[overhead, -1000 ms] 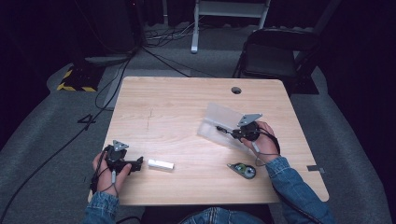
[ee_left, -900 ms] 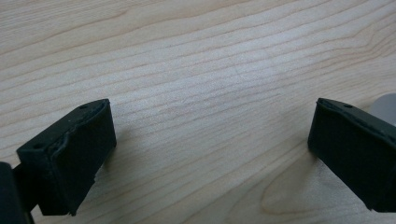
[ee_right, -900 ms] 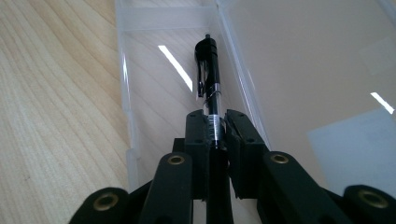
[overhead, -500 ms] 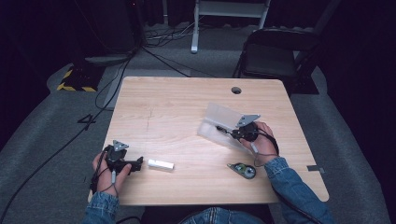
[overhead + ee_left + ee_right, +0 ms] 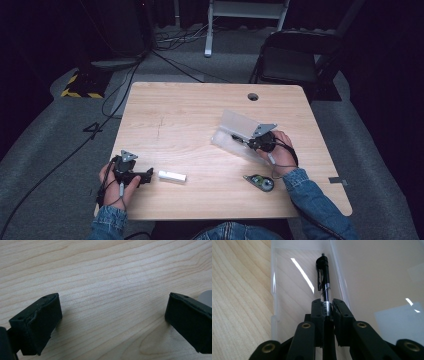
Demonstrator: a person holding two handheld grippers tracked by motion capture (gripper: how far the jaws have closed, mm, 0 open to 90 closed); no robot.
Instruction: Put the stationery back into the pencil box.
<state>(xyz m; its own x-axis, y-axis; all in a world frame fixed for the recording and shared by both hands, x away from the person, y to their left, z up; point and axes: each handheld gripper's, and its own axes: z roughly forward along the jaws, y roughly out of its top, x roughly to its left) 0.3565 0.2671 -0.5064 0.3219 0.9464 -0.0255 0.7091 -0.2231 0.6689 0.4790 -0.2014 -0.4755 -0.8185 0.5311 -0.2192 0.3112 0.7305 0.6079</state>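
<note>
I look down on a pale wood-grain surface (image 5: 200, 125) over grey carpet (image 5: 45, 150) in a dark room, a black folding chair (image 5: 295, 60) at upper right. Right of centre lies a clear plastic case (image 5: 287, 272), lid open. My right tool (image 5: 328, 307) pinches a glossy black pen (image 5: 323, 272) inside it. My left tool (image 5: 112, 315), lower left, is spread wide above bare wood, beside a white block (image 5: 172, 176).

Overhead view; two close tabletop (image 5: 200, 115) views
</note>
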